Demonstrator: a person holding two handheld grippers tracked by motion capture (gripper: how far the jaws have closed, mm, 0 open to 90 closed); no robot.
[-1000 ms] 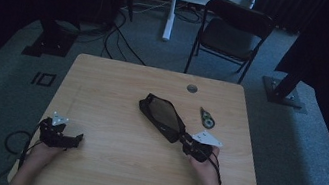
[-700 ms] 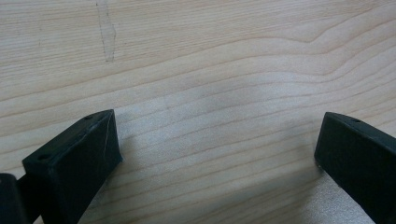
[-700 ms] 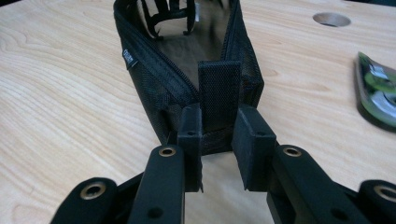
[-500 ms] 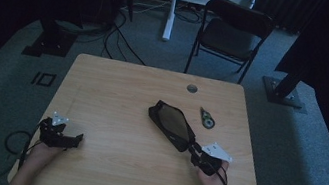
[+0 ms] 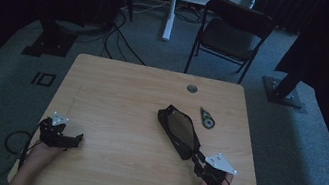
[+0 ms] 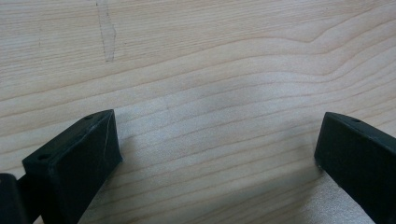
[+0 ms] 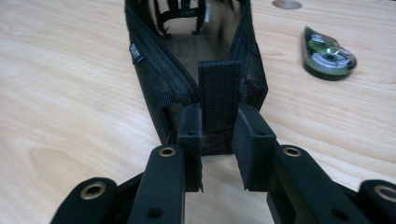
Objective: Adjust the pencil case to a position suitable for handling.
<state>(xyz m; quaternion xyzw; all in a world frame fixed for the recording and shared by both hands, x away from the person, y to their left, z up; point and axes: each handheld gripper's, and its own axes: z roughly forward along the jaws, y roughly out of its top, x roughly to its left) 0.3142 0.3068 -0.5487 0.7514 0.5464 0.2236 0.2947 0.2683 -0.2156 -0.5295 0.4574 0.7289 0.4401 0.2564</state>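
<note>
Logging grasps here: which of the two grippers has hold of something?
The right gripper: its jaws pinch the end tab of the open black pouch. The left gripper stands open over bare table.

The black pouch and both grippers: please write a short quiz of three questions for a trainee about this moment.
1. True or false: the black pouch is zipped shut.
2. What does the right gripper clamp? A) the pouch's end tab B) the tape dispenser C) nothing
3. Fill in: the left gripper has its jaws ____ over bare table.

Key: 1 false, it lies open; 2 A; 3 open.
</note>
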